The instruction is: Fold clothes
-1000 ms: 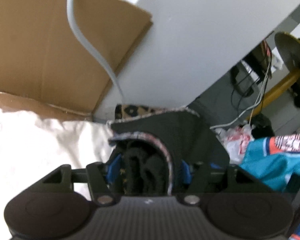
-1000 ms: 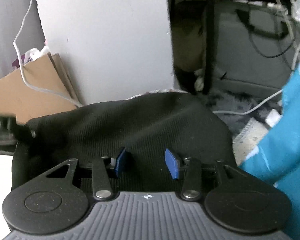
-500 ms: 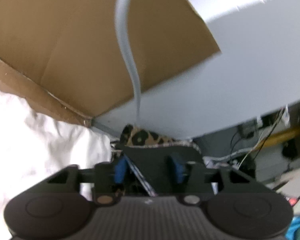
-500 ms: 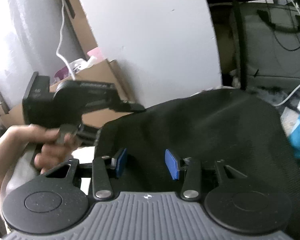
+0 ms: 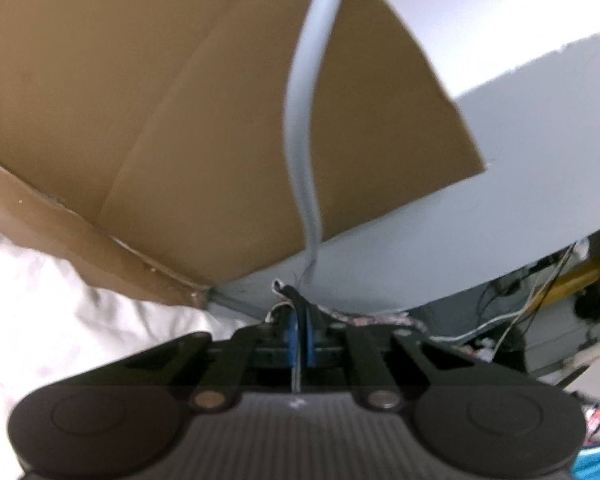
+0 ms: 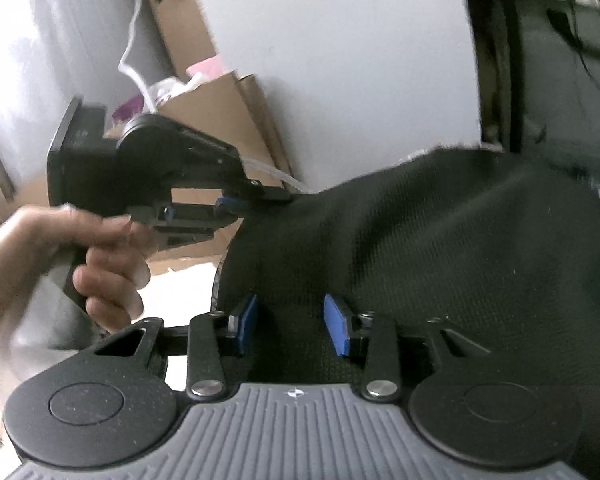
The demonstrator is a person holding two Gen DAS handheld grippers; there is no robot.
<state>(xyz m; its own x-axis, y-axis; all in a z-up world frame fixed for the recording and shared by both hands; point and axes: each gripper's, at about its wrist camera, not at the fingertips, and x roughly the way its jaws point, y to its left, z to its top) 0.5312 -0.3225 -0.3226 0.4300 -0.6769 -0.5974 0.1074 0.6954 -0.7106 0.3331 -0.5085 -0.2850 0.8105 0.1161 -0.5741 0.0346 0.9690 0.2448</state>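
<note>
Cardboard box (image 6: 204, 108) at the left of the right wrist view stands open-topped with a crumpled pink-and-white bag (image 6: 188, 80) poking out of it; a white cable (image 6: 130, 52) hangs just above. A hand (image 6: 60, 264) grips the left gripper (image 6: 236, 204), whose blue pads are pinched together on the edge of the black garment (image 6: 440, 248). The garment is dark, ribbed knit, lifted and draped in a broad sheet. It hangs between and in front of the right gripper (image 6: 291, 330), whose blue pads stand apart with the cloth lying in the gap, touching neither pad visibly.
</note>
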